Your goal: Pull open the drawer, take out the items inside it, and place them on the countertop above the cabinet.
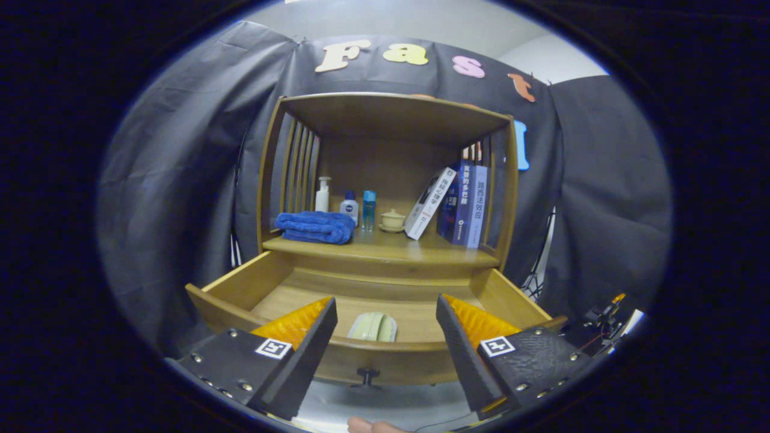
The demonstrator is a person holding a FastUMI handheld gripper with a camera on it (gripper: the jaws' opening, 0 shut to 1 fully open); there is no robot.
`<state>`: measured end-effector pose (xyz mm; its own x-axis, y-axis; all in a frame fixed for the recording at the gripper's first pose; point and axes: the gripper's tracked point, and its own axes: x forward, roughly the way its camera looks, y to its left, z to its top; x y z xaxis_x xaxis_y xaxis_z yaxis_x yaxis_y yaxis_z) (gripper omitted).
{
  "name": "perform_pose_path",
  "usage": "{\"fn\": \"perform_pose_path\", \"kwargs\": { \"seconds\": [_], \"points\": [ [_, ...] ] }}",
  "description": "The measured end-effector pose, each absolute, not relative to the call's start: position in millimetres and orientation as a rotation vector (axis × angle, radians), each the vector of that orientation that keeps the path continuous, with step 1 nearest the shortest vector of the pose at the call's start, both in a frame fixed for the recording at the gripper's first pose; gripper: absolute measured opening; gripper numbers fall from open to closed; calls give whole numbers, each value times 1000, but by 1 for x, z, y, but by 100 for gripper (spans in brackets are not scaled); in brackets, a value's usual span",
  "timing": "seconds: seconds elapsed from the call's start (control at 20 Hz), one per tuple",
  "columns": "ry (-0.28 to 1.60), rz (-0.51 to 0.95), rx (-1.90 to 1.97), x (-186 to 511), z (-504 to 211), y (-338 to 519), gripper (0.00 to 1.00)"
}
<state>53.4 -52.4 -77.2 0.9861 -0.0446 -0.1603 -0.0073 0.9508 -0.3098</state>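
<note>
I am looking into a staged booth dressed up as a corner of a home, not a real room: black cloth [180, 180] hangs as the wall behind and on both sides of a wooden cabinet [388, 180]. On its countertop [385, 248] sit household things: a folded blue towel [315, 227], a pump bottle [323, 195], two small bottles [350, 208], a lidded cup [393, 219] and a row of books [463, 201], one leaning. The drawer [373, 313] below stands pulled open. My gripper [385, 328] hangs spread wide above the drawer front, holding nothing. A tripod leg [544, 252] and cabling beside the cabinet betray a recording set.
</note>
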Motion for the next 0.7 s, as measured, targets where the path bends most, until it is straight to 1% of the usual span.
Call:
{"fn": "perform_pose_path", "kwargs": {
  "seconds": [0.2,0.4,0.65,0.7],
  "points": [
    [311,-21,-334,91,-100,-56,99],
    [487,-89,-289,122,-136,-80,97],
    [614,-149,-214,148,-153,-100,97],
    [626,-161,-202,151,-154,-105,94]
  ]
}}
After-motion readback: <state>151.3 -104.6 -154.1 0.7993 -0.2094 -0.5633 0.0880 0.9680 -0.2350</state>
